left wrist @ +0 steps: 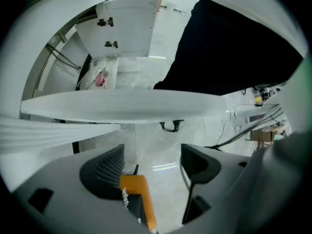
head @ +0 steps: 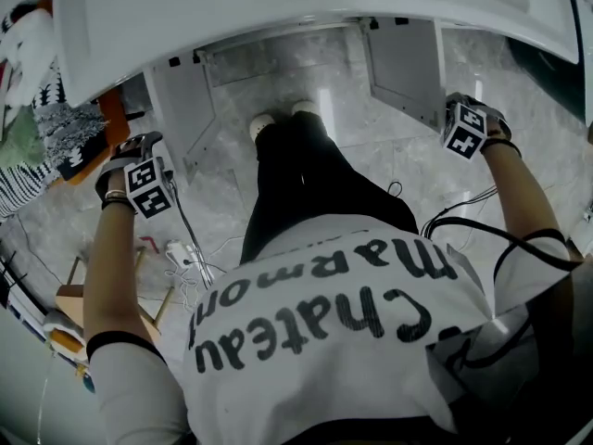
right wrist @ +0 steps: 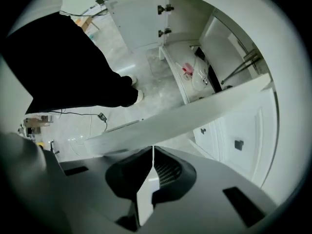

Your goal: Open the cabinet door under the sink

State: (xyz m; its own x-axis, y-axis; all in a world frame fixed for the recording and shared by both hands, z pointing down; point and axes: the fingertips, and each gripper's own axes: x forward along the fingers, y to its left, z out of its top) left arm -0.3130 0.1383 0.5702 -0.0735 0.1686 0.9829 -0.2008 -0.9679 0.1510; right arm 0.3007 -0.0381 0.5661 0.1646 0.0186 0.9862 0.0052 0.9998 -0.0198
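Looking basically done, I think: left door [head: 185, 109] at 11 o'clock and right door [head: 405, 63] at 1 both stand wide. Empty left gripper [left wrist: 152, 167] gapes; right gripper [right wrist: 152, 169] pinched shut on nothing. Next, just back off.

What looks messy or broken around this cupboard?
Nothing looks broken or spilled. The left cabinet door and right cabinet door both stand wide open under the sink, which fits the job. The only untidy bit is loose cables trailing over the floor near the person's feet.
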